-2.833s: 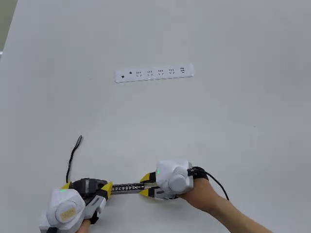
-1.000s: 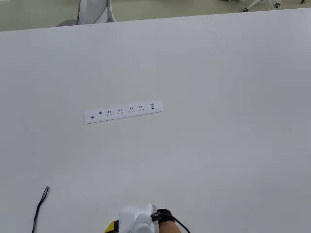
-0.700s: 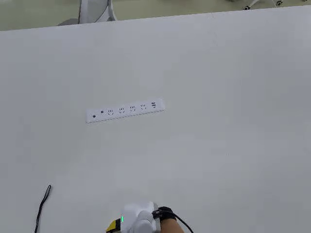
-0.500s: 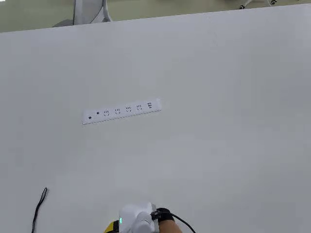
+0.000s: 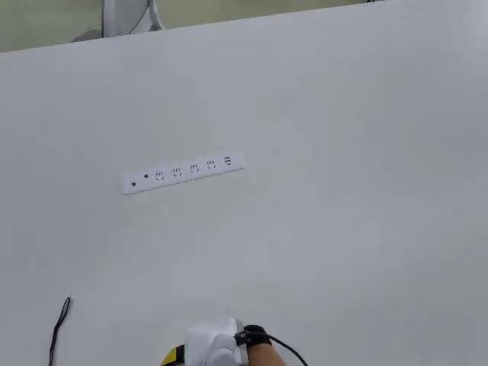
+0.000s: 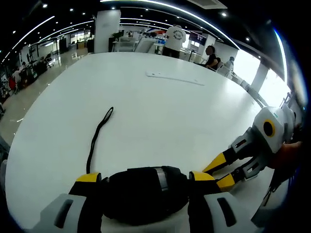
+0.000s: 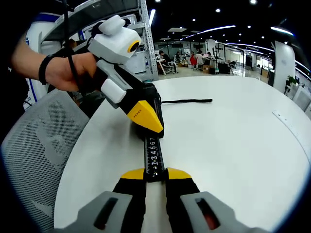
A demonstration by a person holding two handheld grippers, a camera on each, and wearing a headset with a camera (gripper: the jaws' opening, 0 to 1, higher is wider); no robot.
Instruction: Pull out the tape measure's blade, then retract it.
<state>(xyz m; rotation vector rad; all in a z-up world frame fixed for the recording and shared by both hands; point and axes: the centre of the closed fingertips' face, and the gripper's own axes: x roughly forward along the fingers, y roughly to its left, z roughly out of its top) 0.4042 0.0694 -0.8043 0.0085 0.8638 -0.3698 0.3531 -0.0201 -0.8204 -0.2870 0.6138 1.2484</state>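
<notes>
Tabletop point(image 5: 366, 152) in the head view is plain white, with a white power strip point(image 5: 183, 172) lying on the surface left of its centre. A black strap point(image 5: 57, 333) lies toward the near left corner. At the near edge is the right gripper point(image 5: 178, 356), held by a hand point(image 5: 265, 358) with a black wristband. Its jaws are cut off by the frame there, so this view does not tell how they stand. A grey chair point(image 5: 126, 14) stands past the far edge.

In the left gripper view, the left gripper point(image 6: 145, 178) is clamped on the tape measure point(image 6: 146, 196), its yellow-tipped jaws pressing either side of the black body. The strap trails from the tape measure across the surface toward the far edge. The right gripper reaches in from the right, just beside the tape measure.

In the right gripper view, the right gripper's jaws are closed on the blade point(image 7: 153, 156). A short numbered stretch of it runs just above the surface to the tape measure in the left gripper. Both sit close to the surface's edge, with a mesh chair back point(image 7: 43, 141) just past that edge.
</notes>
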